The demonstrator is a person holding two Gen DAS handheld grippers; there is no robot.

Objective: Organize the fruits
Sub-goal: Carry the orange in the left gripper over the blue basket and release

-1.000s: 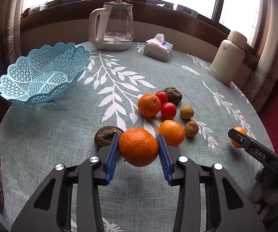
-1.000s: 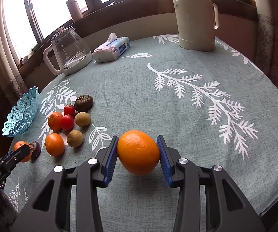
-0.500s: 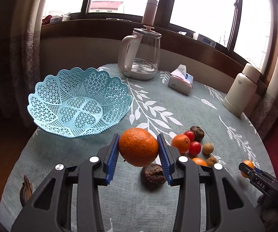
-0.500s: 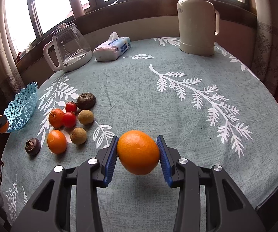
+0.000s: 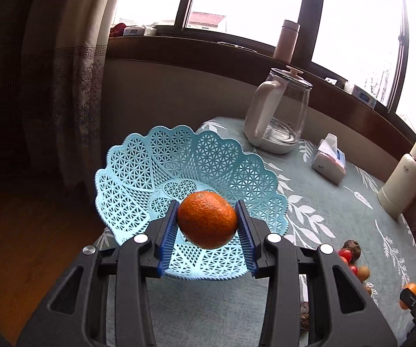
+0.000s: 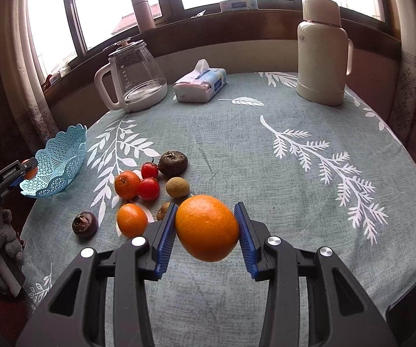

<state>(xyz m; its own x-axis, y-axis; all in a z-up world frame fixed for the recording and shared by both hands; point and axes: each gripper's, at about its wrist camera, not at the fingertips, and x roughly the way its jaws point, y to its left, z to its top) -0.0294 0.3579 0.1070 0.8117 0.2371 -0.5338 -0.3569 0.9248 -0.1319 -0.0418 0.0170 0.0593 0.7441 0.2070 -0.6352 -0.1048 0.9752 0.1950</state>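
Dark orange [image 5: 207, 219]: held above the blue lattice basket [image 5: 156, 170], evidently for dropping in. Left tool [image 5: 207, 225]: clamped on it, pads [image 5: 170, 225] pressed to both sides. Pale orange [image 6: 207, 228]: gripped likewise by the right tool [image 6: 207, 231], raised over the desk [image 6: 237, 150] near the loose fruit [image 6: 138, 185], presumably awaiting its turn.
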